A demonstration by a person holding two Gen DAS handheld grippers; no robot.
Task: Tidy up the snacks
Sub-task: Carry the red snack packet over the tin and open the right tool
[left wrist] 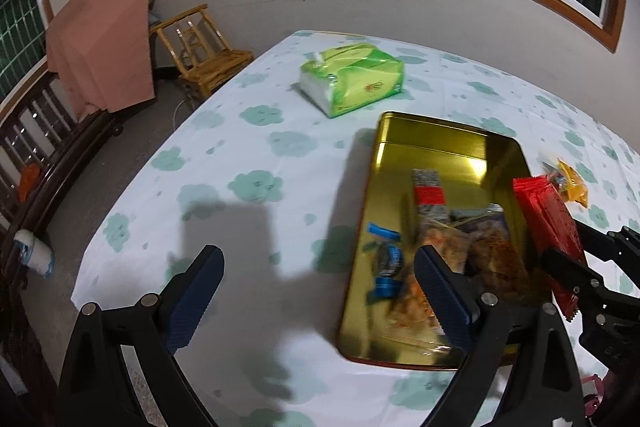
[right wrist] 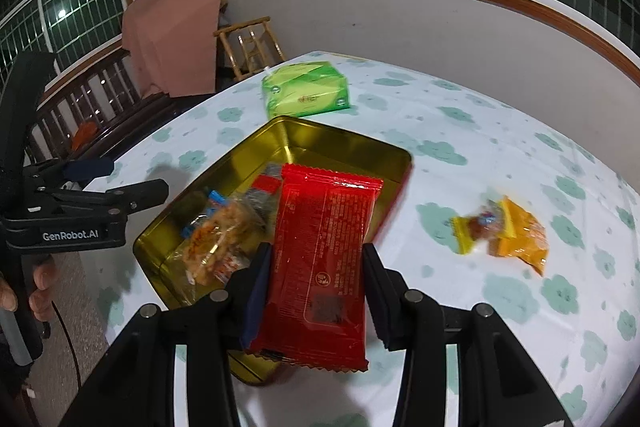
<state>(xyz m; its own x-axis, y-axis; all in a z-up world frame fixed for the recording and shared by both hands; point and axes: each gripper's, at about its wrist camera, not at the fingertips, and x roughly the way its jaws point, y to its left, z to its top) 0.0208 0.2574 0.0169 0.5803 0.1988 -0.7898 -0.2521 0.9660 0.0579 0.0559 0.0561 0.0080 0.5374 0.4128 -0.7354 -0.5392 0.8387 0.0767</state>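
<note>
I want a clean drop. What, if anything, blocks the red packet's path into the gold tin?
Nothing visible. The right claw holds the red packet beside the open gold tin, and no lid covers it. Snacks fill its near end; the far end looks bare.

My table [right wrist: 460, 131] wears a white cloth with green cloud shapes. On it lie a green tissue pack [right wrist: 306, 91] at the far side, an open gold tin [right wrist: 340, 143] just before it, and yellow-orange snack packets [right wrist: 506, 231] well apart.
</note>
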